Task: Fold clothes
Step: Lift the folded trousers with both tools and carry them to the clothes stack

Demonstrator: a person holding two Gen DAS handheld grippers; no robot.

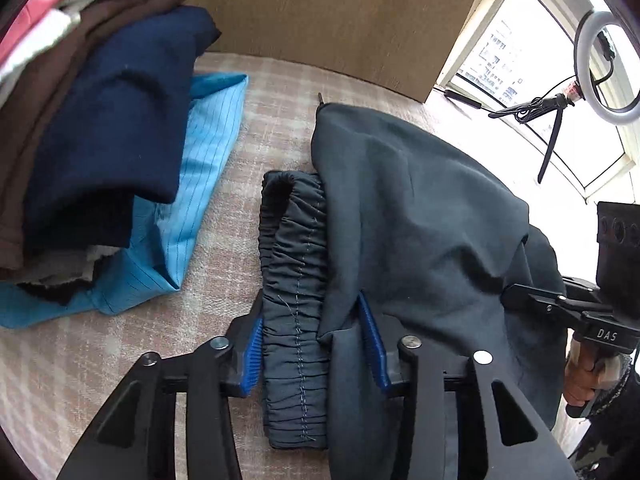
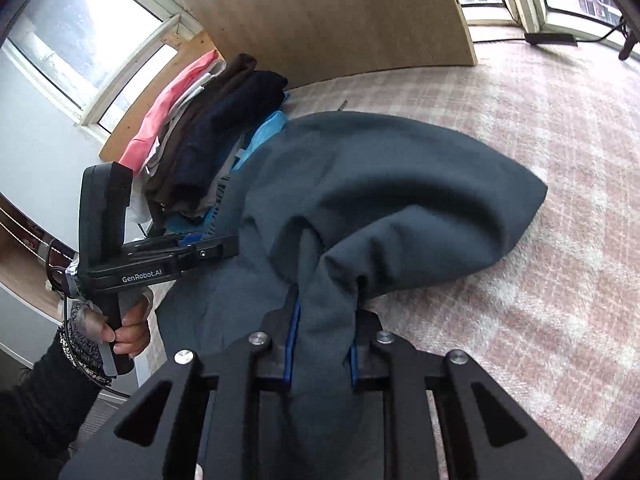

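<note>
A dark grey garment (image 1: pixel 420 200) with a gathered elastic waistband (image 1: pixel 296 264) lies on a pink plaid cover (image 1: pixel 264 120). My left gripper (image 1: pixel 312 344) has its blue pads (image 1: pixel 252 356) closed against the waistband and the layer folded beside it. In the right wrist view the same garment (image 2: pixel 380 168) is lifted into a puffed fold. My right gripper (image 2: pixel 324 344) is shut on a bunched ridge of that cloth. The left tool (image 2: pixel 160 256) shows at the left in a person's hand, its fingertips hidden behind the cloth. The right tool (image 1: pixel 560 304) shows at the garment's right edge.
A stack of folded clothes (image 1: pixel 112 120), navy, brown, white and pink over light blue, sits left of the garment, also seen as a pile (image 2: pixel 208 132). A wooden board (image 1: pixel 340 12) stands behind. A ring light on a small tripod (image 1: pixel 608 48) stands by the window. Plaid cover (image 2: pixel 540 160) extends to the right.
</note>
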